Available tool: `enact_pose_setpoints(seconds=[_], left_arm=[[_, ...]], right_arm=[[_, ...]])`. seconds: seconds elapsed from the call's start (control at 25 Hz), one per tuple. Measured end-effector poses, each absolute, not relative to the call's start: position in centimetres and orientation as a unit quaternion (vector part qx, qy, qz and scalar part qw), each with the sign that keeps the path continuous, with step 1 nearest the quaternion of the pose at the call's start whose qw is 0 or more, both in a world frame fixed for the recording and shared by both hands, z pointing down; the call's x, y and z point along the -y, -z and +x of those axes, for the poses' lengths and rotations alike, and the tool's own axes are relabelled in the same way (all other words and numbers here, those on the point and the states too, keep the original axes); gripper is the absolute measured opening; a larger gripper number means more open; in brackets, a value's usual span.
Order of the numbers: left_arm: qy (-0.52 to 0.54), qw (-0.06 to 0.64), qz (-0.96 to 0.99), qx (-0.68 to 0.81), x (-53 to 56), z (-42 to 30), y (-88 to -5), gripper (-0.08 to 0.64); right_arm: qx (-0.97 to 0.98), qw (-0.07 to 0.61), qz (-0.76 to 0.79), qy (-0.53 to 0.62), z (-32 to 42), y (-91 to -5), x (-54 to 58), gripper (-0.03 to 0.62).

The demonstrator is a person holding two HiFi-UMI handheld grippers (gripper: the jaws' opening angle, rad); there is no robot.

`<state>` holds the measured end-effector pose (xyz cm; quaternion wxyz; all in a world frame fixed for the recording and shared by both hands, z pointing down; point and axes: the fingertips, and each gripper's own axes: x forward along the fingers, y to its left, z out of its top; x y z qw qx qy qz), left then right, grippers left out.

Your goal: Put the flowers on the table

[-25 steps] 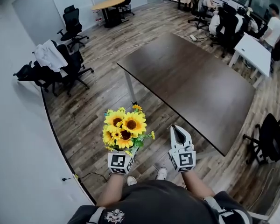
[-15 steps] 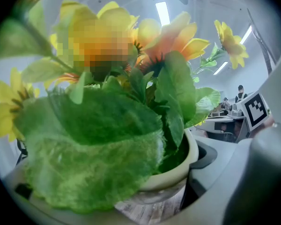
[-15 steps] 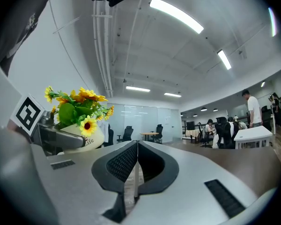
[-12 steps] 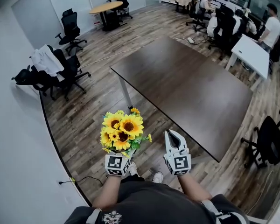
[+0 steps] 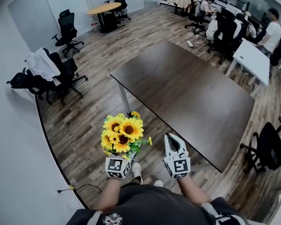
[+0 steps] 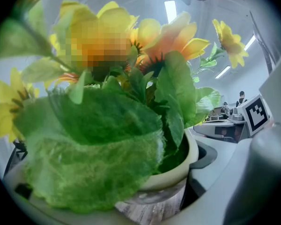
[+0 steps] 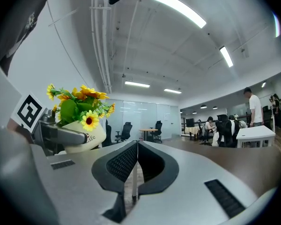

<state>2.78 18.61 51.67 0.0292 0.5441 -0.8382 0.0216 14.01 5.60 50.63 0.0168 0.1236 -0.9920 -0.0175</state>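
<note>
At seven o'clock from the table [image 5: 192, 86], left tongs [image 5: 122, 157] pinch the flowers [image 5: 122, 134] by their pot [image 6: 180, 170]; right tongs [image 5: 170, 138] are pressed together, empty.

Head view: from your head, steeply down past both forearms. The dark table [image 5: 192, 93] lies ahead.

Left gripper view: rides your left gripper [image 5: 118, 162] and looks along jaws clamped on the flowers [image 6: 131, 78], so near that leaves fill the frame.

Right gripper view: low and level along your right gripper's [image 7: 136, 149] closed jaws, facing across the office.

Shared: flowers in all three views; table in the head and right gripper views.
</note>
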Motion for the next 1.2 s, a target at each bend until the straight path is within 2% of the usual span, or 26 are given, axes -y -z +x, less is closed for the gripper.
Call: enact_pose_setpoints(seconds=[0.24, 0.44, 0.64, 0.96, 1.2], left_arm=[[-0.033, 0.030, 0.549, 0.834, -17.3, -6.6, -50.8, 0.537], [-0.038, 0.024, 0.559, 0.828, -16.6, -11.3, -50.9, 0.537], [-0.025, 0.046, 0.568, 0.821, -16.1, -16.6, -52.4, 0.537], [-0.046, 0.050, 0.588, 0.806, -14.8, -21.5, -53.2, 0.537], [-0.054, 0.049, 0.604, 0.794, -13.4, -22.5, -53.4, 0.537]], right_arm=[[0.992, 0.035, 0.123, 0.015, 4.2, -49.9, -4.5, 0.023], [0.990, 0.041, 0.134, 0.022, -1.1, -50.2, -3.9, 0.023], [0.989, 0.051, 0.135, 0.021, -5.5, -50.8, -4.1, 0.023], [0.982, 0.064, 0.179, 0.022, -8.9, -51.0, -2.3, 0.023], [0.977, 0.069, 0.200, 0.031, -9.3, -50.7, -1.6, 0.023]])
